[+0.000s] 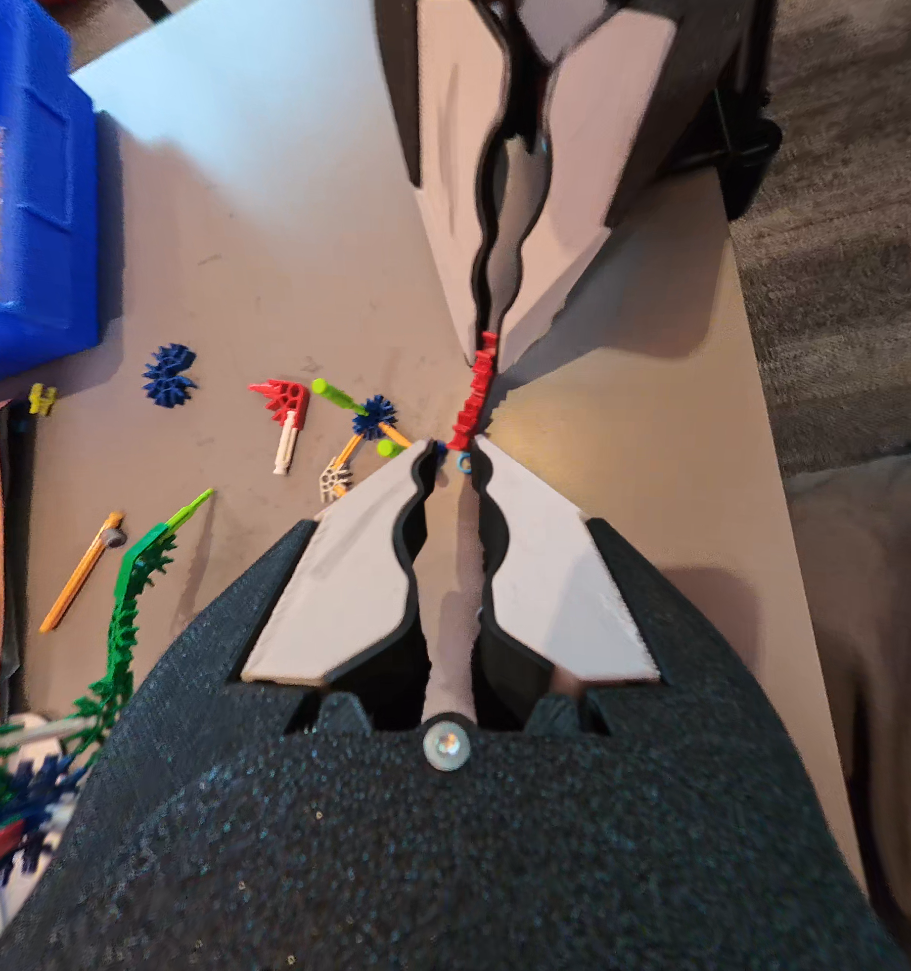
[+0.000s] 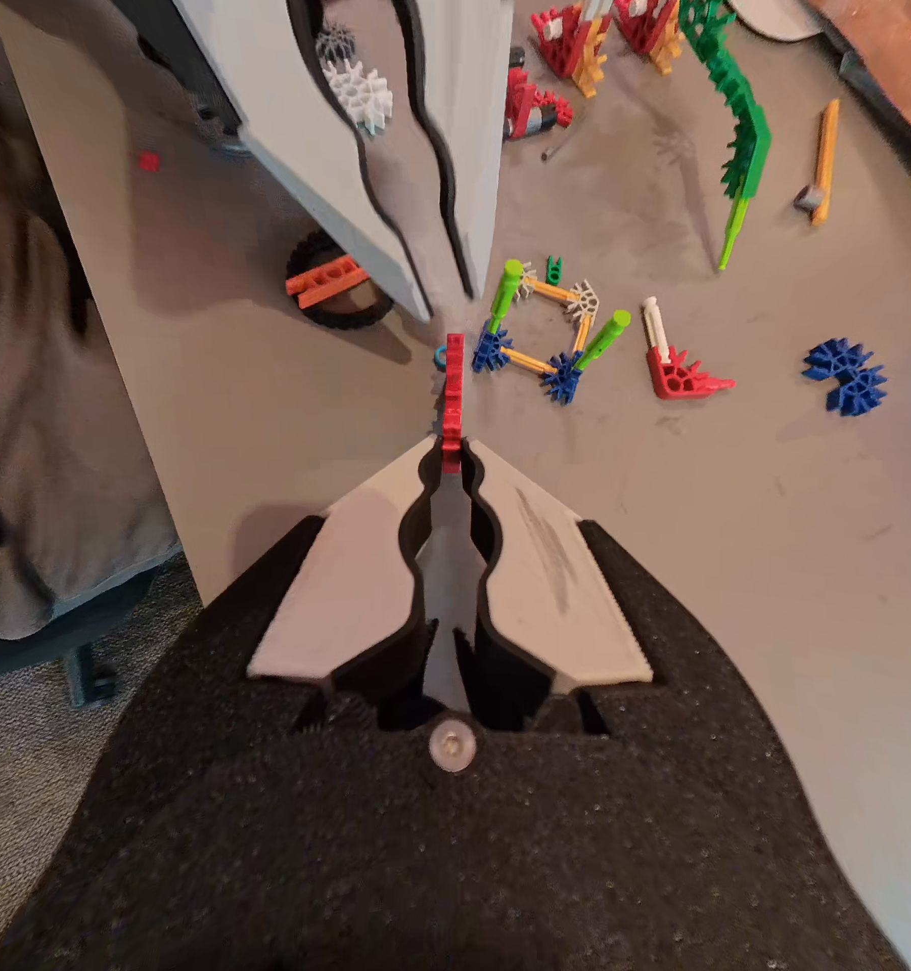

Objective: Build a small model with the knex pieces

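Between the tips: the red toothed strip [image 2: 453, 399] spans the gap between the right gripper [image 2: 451, 446] and the left gripper [image 2: 451, 310], with a small blue ring [image 2: 439, 357] touching it
Near edge: bare table [image 2: 285, 420] on the side of the table's edge
Far side: a square frame of rods and connectors [image 2: 545, 331] lies just beside the strip
Further out: red corner piece [image 2: 679, 375], blue connector pair [image 2: 844, 375], green toothed chain [image 2: 739, 121], orange rod [image 2: 825, 157], with open lanes between
Behind left gripper: black tyre with orange piece [image 2: 332, 286]
Table end: blue bin [image 1: 28, 199] walls it off

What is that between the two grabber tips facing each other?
A red toothed strip, held by the right gripper and reaching toward the left gripper; both views show it.
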Demonstrator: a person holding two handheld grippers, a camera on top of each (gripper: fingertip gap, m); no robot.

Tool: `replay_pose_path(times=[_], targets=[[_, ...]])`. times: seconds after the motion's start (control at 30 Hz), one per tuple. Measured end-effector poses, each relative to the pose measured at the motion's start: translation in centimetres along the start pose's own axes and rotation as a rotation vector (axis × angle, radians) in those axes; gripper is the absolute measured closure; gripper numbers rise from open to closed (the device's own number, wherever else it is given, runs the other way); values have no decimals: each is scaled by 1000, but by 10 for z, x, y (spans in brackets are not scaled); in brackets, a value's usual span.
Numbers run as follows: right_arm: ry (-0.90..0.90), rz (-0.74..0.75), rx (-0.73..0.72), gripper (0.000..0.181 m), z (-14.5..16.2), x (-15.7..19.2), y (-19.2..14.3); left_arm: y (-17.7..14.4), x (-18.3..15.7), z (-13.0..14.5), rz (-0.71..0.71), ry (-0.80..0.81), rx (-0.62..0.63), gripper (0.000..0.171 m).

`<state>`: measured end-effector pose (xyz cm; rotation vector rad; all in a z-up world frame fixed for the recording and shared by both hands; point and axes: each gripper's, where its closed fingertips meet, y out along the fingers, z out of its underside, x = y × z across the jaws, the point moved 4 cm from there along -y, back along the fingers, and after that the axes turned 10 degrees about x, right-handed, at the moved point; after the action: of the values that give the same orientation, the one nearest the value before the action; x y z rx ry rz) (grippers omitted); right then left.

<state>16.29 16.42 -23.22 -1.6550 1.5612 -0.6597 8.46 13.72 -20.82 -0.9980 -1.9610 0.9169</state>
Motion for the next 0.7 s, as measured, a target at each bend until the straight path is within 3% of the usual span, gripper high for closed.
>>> replay_pose_path(times=[0.13, 0.4, 0.7], targets=[[41, -50, 20, 176, 2, -3, 3, -8, 10, 4, -48, -67, -37, 156], [70, -104, 46, 174, 2, -4, 5, 12, 16, 6, -60, -114, -15, 152], [87, -97, 9, 158, 1, -8, -2, 16, 17, 2, -50, -109, -49, 167]])
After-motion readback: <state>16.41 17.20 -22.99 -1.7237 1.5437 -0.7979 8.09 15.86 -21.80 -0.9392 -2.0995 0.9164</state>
